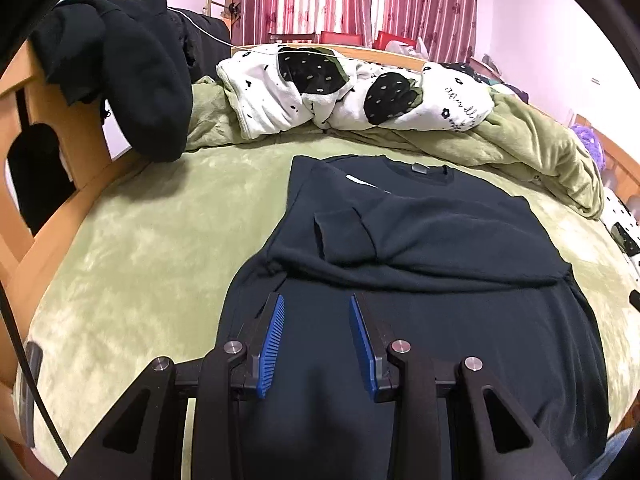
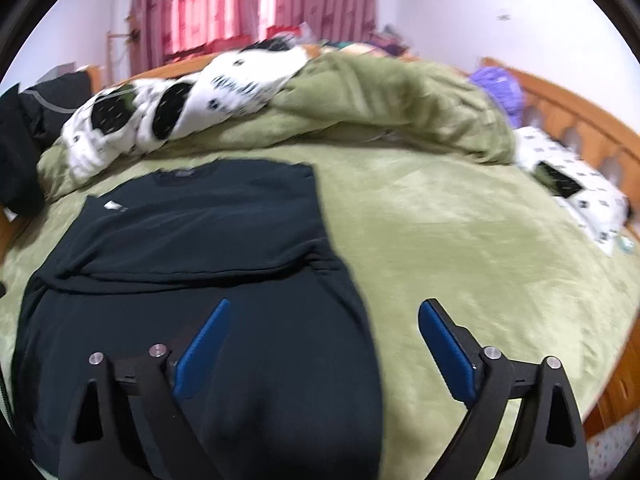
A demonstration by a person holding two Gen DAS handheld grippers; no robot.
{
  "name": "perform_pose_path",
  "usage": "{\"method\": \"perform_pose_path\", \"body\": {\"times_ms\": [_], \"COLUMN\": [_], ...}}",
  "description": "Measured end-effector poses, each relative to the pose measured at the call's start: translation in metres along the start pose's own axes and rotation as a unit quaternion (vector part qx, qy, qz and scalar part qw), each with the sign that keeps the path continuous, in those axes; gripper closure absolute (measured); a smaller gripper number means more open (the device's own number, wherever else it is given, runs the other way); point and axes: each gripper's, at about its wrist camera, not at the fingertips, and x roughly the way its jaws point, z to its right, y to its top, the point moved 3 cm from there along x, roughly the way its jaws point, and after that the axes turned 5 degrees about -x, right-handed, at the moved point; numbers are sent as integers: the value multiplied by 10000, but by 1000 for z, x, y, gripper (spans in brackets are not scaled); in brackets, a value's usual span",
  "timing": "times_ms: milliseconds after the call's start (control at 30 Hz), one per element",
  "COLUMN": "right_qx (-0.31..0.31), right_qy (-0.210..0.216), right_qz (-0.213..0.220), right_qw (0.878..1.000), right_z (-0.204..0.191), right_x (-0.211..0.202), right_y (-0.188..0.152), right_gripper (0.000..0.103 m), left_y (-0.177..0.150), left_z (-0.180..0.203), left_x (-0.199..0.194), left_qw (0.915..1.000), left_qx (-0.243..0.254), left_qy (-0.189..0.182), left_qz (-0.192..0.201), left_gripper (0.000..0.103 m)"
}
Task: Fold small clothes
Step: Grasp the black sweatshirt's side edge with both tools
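Left wrist view shows our left gripper (image 1: 317,312) and right gripper (image 2: 324,316) fingers open, empty above the dark shirt (image 1: 420,232), sleeves folded; next we grip its hem.

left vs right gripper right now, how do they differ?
The left gripper has its jaws open only narrowly; the right gripper has its jaws spread wide. The left gripper hangs fully over the dark shirt; the right gripper straddles the shirt's edge, one finger over the shirt, the other over the green blanket. Both have blue pads, and neither holds anything.
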Motion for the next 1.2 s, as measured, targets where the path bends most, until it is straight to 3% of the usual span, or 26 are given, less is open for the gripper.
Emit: {"method": "perform_pose_path", "body": {"times_ms": [233,367,533,767,867,1100,1200], "right_qx": [40,-203,-352,-47,-141,-204,-106], "right_qy": [113,-225,-2,461,593,760,768], "right_qz": [-27,-66,-85,-591,-742,-1094,-1016], "right_qw": [9999,9995,9993,9972,9954,9909,9918], "right_z": [13,18,17,25,19,5,5], "right_x": [-27,-34,-40,-22,-13,17,23], "right_y": [-32,-55,-82,-114,-128,-148,-152], "right_gripper": [9,9,10,33,33,33,34], "left_y": [-32,-51,-75,-107,-115,-116,-116], "left_z": [-19,-34,-55,-74,-73,-67,-60], "left_x": [-21,-31,-35,-20,-14,10,15], "left_qw": [9999,9998,9989,9950,9939,9923,9939], "left_qx": [94,67,-241,-447,-519,-596,-437], "left_qy": [-5,118,-32,-133,-317,-295,-215], "left_qz": [-97,-166,-390,-878,-918,-1046,-985], "left_gripper": [71,71,71,71,71,71,71]}}
